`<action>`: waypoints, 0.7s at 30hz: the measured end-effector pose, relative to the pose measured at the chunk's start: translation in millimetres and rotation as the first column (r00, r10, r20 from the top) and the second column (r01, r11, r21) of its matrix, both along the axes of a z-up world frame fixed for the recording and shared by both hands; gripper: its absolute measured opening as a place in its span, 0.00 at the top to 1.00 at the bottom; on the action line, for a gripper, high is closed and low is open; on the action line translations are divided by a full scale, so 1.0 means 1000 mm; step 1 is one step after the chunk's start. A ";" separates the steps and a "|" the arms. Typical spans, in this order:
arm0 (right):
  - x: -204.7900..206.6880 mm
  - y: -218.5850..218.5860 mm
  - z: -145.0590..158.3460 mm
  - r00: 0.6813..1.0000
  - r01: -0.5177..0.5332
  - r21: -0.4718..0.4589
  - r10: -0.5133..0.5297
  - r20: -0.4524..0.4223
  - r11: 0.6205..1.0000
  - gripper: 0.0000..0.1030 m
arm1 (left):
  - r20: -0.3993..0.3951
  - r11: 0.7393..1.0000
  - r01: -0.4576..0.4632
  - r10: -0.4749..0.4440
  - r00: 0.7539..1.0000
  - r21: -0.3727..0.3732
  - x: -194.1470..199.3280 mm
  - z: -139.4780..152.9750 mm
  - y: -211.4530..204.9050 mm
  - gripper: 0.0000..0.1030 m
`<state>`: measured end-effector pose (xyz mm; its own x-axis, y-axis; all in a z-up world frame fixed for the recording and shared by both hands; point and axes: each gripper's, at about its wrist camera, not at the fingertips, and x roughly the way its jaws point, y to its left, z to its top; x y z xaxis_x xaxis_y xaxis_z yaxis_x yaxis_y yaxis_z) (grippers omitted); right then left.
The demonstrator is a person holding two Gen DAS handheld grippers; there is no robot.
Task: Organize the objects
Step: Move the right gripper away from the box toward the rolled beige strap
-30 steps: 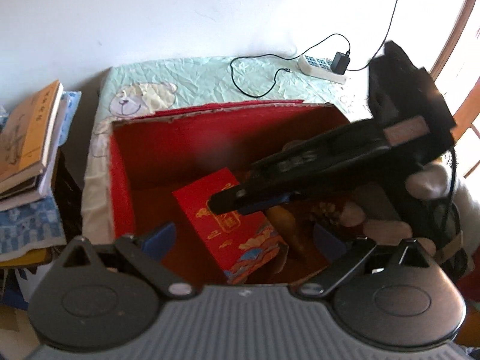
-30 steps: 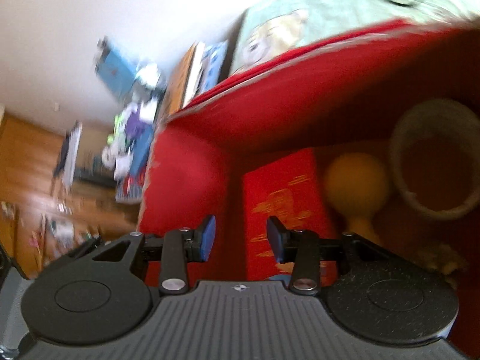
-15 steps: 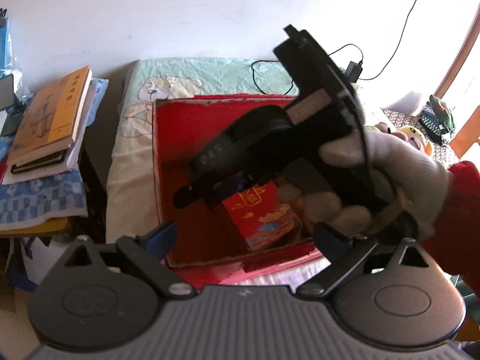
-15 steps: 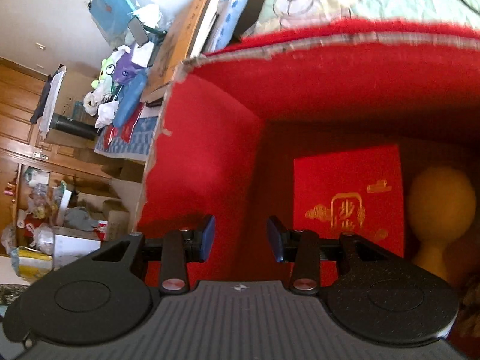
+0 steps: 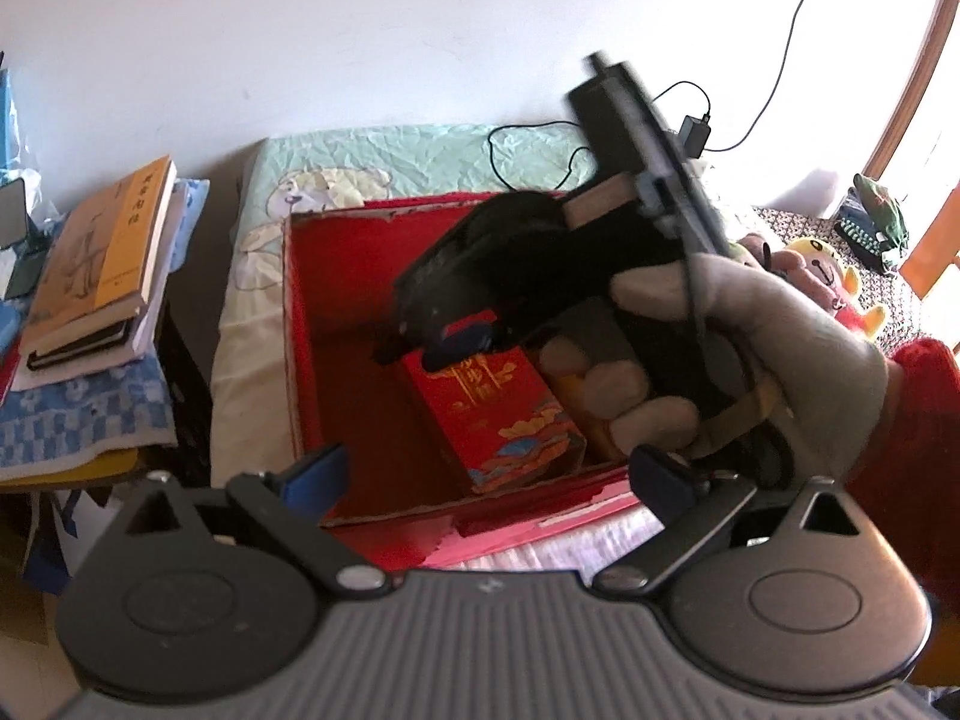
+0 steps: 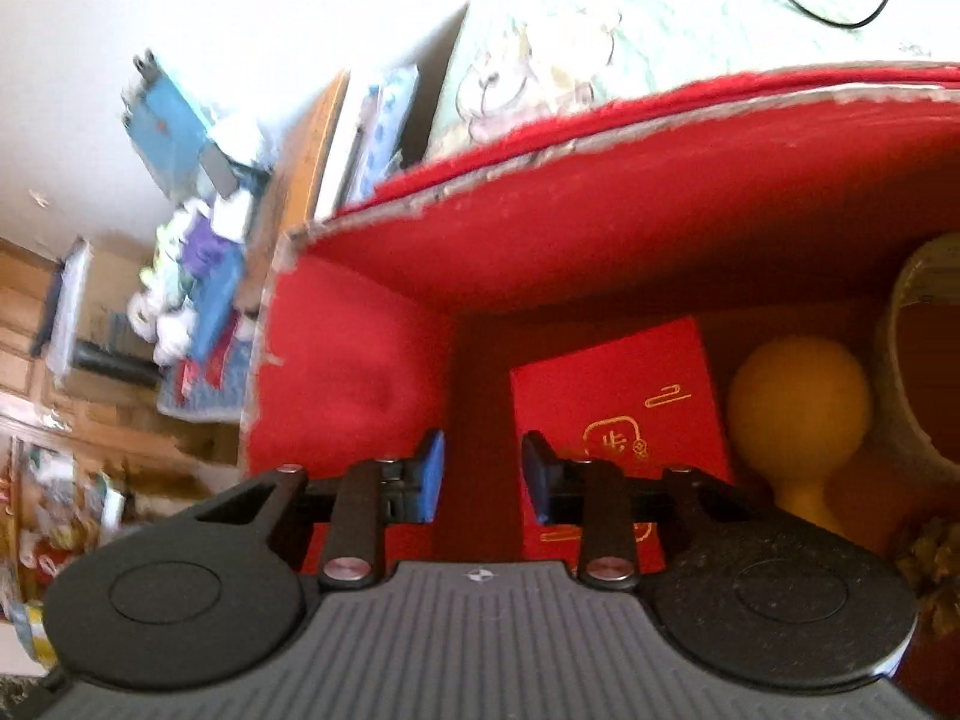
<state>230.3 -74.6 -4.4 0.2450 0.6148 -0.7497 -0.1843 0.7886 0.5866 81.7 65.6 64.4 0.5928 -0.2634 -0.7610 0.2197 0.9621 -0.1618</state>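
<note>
A red open box (image 5: 300,324) (image 6: 540,192) stands on a bed. Inside it lies a small red packet with gold print (image 5: 498,408) (image 6: 618,384), beside a yellow round-headed object (image 6: 798,402) and a pale ring-shaped container (image 6: 918,360). My right gripper (image 6: 483,474) hangs over the box's left inner corner; its jaws are closing with nothing between them. In the left wrist view a gloved hand (image 5: 738,360) holds that gripper above the packet. My left gripper (image 5: 486,474) stands wide open at the box's near edge, holding nothing.
A stack of books (image 5: 96,264) lies on a side table to the left of the bed. A black cable and charger (image 5: 690,132) lie at the bed's far end near the wall. Plush toys (image 5: 822,276) sit to the right. Clutter fills the floor at left (image 6: 180,276).
The left camera has pulled back, so the whole box now shows. The right gripper has shifted inside the box toward its left corner and its jaws have narrowed.
</note>
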 end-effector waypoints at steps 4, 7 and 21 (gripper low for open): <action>-0.017 -0.017 0.010 0.997 0.007 0.061 -0.011 0.074 0.998 0.68 | -0.002 1.000 -0.001 0.001 1.000 0.010 -0.001 0.000 -0.005 0.04; -0.034 -0.032 0.020 0.988 0.029 0.074 -0.040 0.150 0.997 0.68 | -0.001 1.000 0.003 -0.003 1.000 0.018 -0.003 0.000 -0.010 0.03; -0.103 -0.093 0.045 0.900 0.147 -0.002 -0.132 0.416 0.989 0.58 | -0.044 0.997 -0.070 0.072 0.996 0.044 -0.003 0.003 -0.055 0.03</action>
